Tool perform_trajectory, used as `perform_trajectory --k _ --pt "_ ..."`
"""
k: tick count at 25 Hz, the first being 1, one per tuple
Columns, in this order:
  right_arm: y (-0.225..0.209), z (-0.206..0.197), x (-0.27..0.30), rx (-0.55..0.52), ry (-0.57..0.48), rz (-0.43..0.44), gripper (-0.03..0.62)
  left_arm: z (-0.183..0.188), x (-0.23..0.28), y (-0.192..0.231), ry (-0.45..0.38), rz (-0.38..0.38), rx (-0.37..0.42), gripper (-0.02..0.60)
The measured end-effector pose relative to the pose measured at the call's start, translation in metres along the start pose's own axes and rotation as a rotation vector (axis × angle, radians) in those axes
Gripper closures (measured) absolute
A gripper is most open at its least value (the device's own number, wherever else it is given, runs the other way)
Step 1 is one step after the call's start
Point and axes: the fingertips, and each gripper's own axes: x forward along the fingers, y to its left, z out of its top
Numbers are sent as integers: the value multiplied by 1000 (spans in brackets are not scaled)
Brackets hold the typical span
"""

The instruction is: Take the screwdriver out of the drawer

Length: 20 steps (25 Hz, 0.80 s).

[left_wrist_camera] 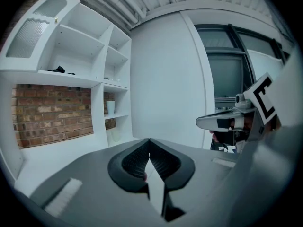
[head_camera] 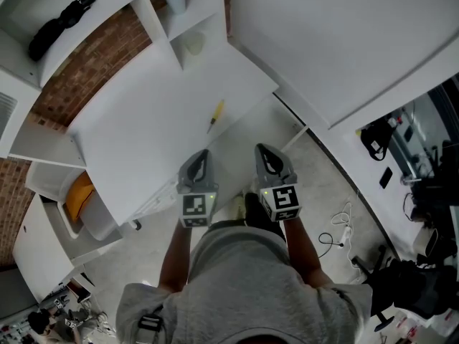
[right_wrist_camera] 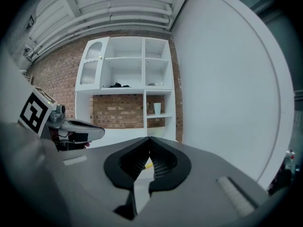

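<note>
The white table (head_camera: 136, 127) fills most of the head view, its near edge cut off behind the two tools. Behind it stands a white shelf unit (head_camera: 152, 16) against a brick wall (head_camera: 90, 67). From above only its lower bays show. The right gripper view takes in its whole front.

A long black thing like a folded umbrella (head_camera: 64, 18) lies on one shelf, and a pale cup (head_camera: 174, 0) on another is partly cropped by the top of the picture. Under the table's left edge a white bin (head_camera: 97, 224) is half covered, and the orange thing (head_camera: 79, 196) in it is too hidden to name.

The left gripper (head_camera: 201, 160) has its jaws pressed together with nothing between them, and so does the right gripper (head_camera: 266, 156). Both are held side by side at the table's near edge.

The screwdriver (head_camera: 216, 115) lies bare on the table top just ahead of them, touching neither. Its handle is yellow, and its thin shaft is hard to make out against the white. In the right gripper view only a yellow sliver shows behind the closed jaws
</note>
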Motion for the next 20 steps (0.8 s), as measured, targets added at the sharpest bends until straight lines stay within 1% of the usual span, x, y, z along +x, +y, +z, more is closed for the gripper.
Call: perform_trajectory --k 4,9,13,17,20 --pt "2 1 -3 -6 -3 1 591 0 -4 -1 -1 6 7 569" --pt "6 -1 -7 11 14 12 591 -3 -8 -4 8 4 -6 569" --pt "2 -4 -7 -19 -7 -3 591 1 -8 -2 -8 8 13 569" --pt "4 -4 -8 -20 -8 2 591 0 -11 -1 -9 14 9 569" --pt "9 0 -9 -8 -10 13 591 1 -13 -2 -11 14 23 569"
